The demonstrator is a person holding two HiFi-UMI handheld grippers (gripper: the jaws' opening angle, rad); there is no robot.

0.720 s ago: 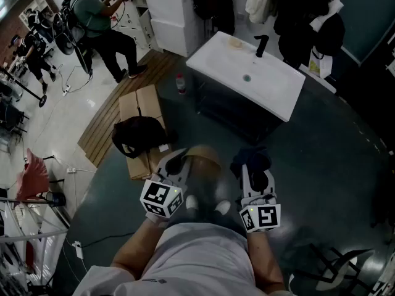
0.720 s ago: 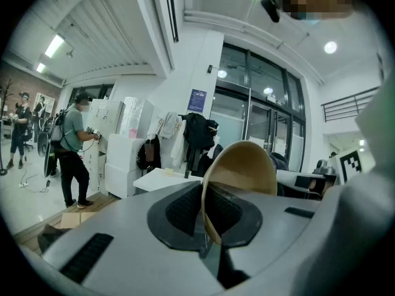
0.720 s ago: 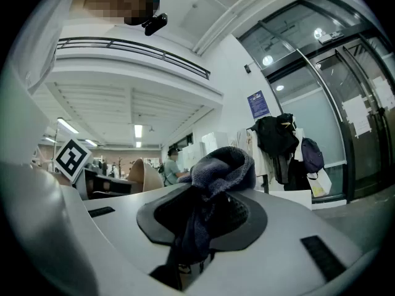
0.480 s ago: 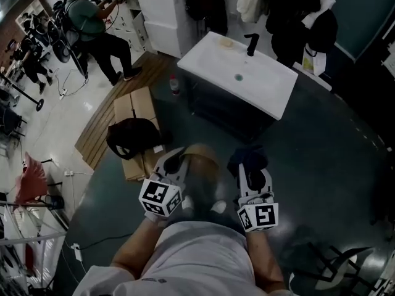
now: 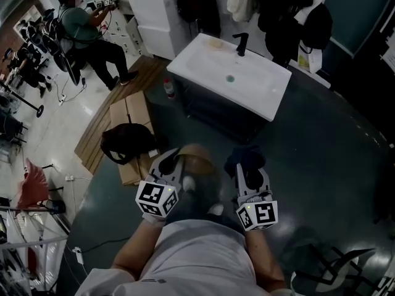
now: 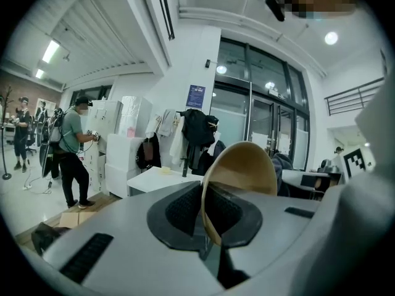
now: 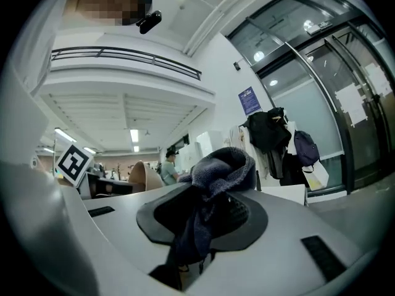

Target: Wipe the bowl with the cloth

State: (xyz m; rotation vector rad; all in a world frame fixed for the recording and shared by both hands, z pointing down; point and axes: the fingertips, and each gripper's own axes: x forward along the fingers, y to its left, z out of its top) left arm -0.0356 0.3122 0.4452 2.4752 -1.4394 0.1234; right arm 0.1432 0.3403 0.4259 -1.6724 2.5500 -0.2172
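A tan wooden bowl is clamped by its rim in my left gripper, held in front of my body above the floor. In the left gripper view the bowl stands on edge between the shut black pads. My right gripper is shut on a dark blue cloth, which bunches over the jaws in the right gripper view as the cloth. The bowl also shows at the left of that view. The two grippers are side by side, a short gap apart.
A white washbasin with a black tap stands ahead on a dark cabinet. Cardboard boxes and a black bag lie on the floor to the left. A person works at the far left; coats hang behind the basin.
The view has shifted so the washbasin and boxes sit further left and lower. Both grippers keep their holds and stay close together in front of the body.
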